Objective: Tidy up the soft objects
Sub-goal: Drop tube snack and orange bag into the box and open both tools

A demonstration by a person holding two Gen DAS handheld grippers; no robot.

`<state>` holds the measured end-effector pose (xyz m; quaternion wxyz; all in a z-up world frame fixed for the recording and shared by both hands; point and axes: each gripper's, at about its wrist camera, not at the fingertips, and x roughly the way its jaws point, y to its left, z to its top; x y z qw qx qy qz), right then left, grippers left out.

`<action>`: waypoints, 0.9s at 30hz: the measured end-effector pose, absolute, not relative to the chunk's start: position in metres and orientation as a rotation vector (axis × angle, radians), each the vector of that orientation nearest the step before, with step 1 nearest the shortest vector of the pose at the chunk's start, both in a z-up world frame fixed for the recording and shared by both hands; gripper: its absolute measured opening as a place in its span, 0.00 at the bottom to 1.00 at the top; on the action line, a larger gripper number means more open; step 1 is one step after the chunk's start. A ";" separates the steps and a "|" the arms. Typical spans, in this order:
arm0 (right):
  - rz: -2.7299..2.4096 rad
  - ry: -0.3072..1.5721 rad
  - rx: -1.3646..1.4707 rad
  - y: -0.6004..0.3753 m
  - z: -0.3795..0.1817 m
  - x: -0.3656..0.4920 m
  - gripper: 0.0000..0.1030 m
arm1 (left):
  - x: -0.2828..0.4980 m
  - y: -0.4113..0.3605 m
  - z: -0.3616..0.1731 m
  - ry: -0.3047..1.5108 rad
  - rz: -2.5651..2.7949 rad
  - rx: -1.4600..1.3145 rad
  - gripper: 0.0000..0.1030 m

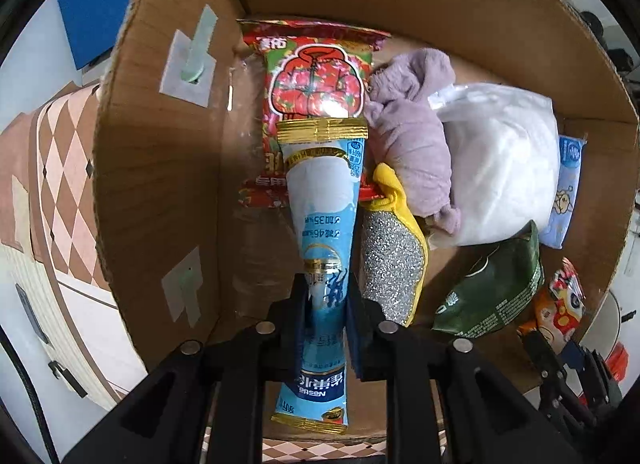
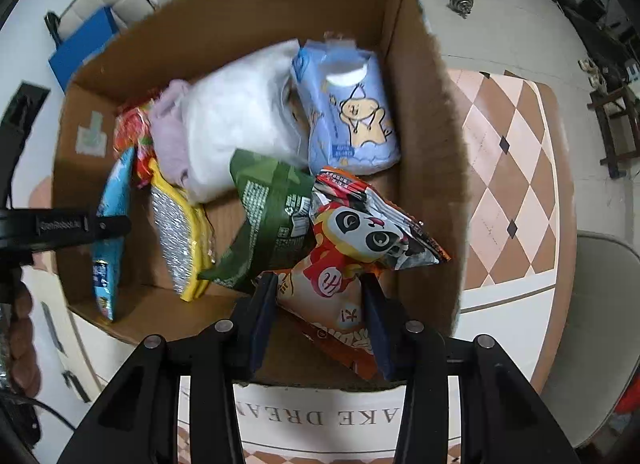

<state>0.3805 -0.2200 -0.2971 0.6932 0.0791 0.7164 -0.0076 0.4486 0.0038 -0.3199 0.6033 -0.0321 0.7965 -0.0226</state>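
A cardboard box (image 1: 160,184) holds several soft things. My left gripper (image 1: 326,292) is shut on a blue and white Nestle pouch (image 1: 324,208), held inside the box over a red snack bag (image 1: 316,80). The pouch also shows in the right wrist view (image 2: 112,224). My right gripper (image 2: 318,288) is shut on an orange panda snack bag (image 2: 352,248), held just above the box's near right corner (image 2: 432,224). That bag also shows in the left wrist view (image 1: 560,304).
In the box lie a lilac cloth (image 1: 412,132), a white plastic bag (image 1: 500,160), a yellow glitter sponge (image 1: 392,256), a green pouch (image 1: 496,292) and a light blue tissue pack (image 2: 348,112). The box stands on a checked cloth (image 2: 516,168).
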 end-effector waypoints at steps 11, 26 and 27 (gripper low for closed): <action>-0.003 1.604 0.165 -0.219 -0.285 0.382 0.72 | 0.437 0.014 -0.310 1.878 -0.087 -0.103 0.44; 0.005 1.470 0.000 -0.200 -0.240 0.361 1.00 | 0.371 0.012 -0.240 1.644 -0.103 -0.020 0.85; 0.005 1.464 0.000 -0.199 -0.237 0.358 1.00 | 0.367 0.013 -0.235 1.620 -0.095 -0.013 0.88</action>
